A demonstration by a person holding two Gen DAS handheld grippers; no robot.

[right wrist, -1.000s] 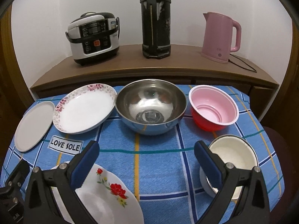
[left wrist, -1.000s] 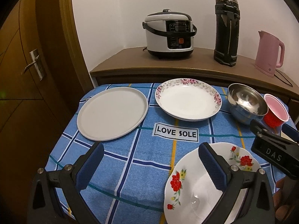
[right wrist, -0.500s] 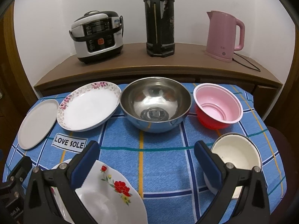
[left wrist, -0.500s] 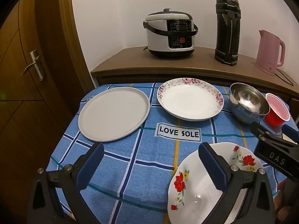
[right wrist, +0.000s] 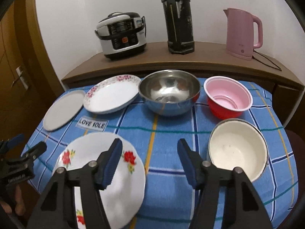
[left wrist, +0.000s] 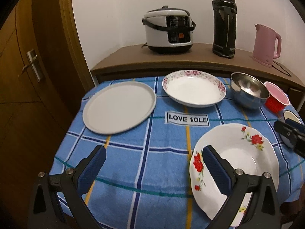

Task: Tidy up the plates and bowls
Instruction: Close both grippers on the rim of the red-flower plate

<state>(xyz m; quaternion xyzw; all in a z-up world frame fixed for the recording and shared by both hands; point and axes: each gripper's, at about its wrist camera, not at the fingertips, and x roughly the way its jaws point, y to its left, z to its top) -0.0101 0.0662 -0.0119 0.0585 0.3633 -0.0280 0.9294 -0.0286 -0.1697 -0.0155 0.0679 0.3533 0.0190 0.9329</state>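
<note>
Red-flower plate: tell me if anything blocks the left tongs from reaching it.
Nothing visible does. The red-flower plate lies right at the open left tongs, one finger already over its rim; only bare tablecloth lies between.

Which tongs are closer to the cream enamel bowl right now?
Right. The right tongs sit just left of the cream enamel bowl, jaws closing with nothing between them. The left tongs are open across the table, beyond the red-flower plate.

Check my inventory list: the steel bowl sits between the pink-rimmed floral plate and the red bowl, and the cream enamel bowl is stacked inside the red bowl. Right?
Not quite. The cream enamel bowl stands by itself on the cloth, nearer the camera than the red bowl, as the right wrist view shows. The steel bowl does sit between the pink-rimmed floral plate and the red bowl.
</note>
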